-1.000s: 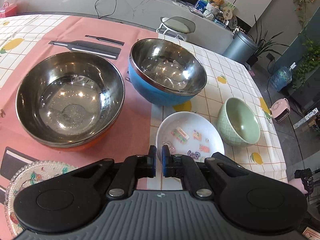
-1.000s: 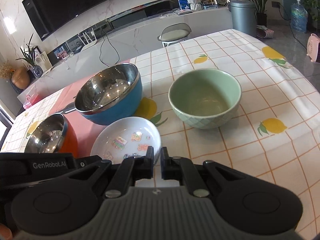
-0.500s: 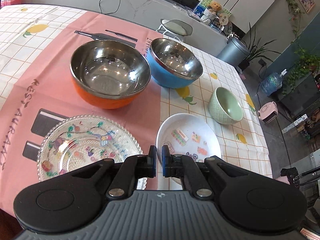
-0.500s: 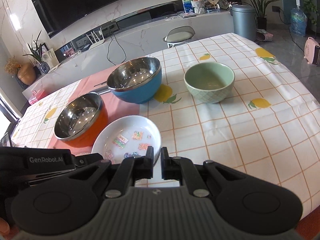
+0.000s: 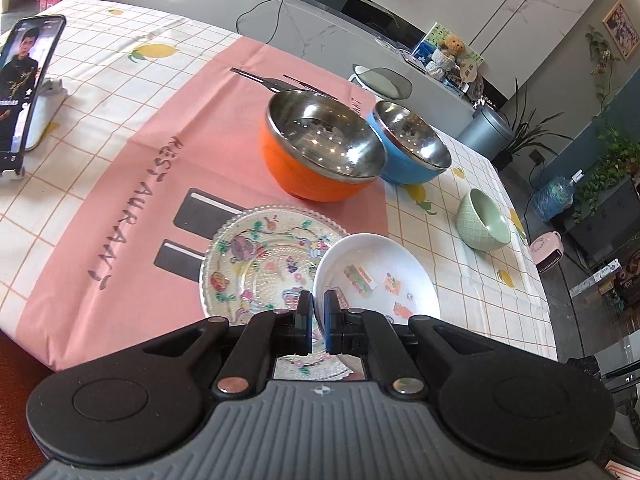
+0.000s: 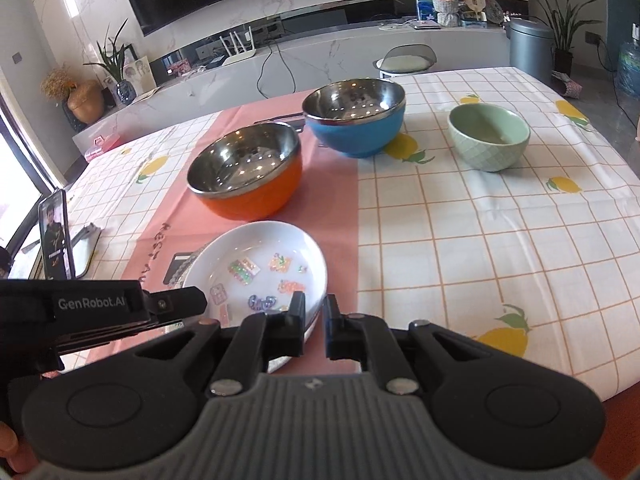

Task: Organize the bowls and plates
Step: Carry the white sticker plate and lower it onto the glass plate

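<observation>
Checked tablecloth [image 5: 100, 92] under beaded glass plate [image 5: 256, 264]

Left gripper [image 5: 318, 312]: held low and level, jaws nearly closed, pinching a thin rim between its fingers. Right gripper [image 6: 313, 320]: level, just beside the left gripper, jaws slightly parted, nothing held between them.

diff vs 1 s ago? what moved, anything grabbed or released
The left gripper, shut on the rim of the white dish, has carried it leftward and it now overlaps the glass plate. The right gripper stayed beside the dish, jaws now slightly apart. The orange bowl, blue bowl and green bowl stayed put.
</observation>
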Action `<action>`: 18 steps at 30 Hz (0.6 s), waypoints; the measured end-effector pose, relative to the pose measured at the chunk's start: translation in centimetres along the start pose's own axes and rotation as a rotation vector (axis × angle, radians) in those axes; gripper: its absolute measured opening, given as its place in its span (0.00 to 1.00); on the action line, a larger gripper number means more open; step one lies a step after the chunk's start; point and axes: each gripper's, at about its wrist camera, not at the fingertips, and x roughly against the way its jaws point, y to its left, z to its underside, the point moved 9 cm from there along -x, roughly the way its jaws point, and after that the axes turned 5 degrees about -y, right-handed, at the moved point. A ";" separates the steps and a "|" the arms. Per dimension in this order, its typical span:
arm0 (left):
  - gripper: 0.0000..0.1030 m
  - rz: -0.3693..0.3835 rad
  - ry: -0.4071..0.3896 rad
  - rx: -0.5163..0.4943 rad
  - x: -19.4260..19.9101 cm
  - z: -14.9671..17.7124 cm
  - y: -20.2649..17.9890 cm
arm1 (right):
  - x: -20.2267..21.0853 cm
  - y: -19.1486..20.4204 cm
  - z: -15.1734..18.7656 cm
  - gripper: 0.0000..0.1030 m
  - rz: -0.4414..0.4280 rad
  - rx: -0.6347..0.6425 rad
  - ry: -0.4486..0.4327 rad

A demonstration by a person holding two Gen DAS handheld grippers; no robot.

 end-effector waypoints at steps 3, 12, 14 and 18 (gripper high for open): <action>0.05 -0.005 -0.009 0.027 0.4 -0.1 1.4 | -0.2 1.6 0.4 0.07 -0.006 0.039 0.006; 0.05 -0.037 -0.005 0.009 -0.4 -0.3 3.0 | -2.0 3.4 1.3 0.07 0.000 0.077 0.041; 0.05 -0.042 -0.004 -0.004 -0.8 -0.3 3.1 | -2.5 3.4 1.3 0.07 0.007 0.074 0.049; 0.05 -0.059 0.005 -0.017 -1.7 -0.3 3.4 | -3.5 3.1 1.4 0.07 0.008 0.058 0.070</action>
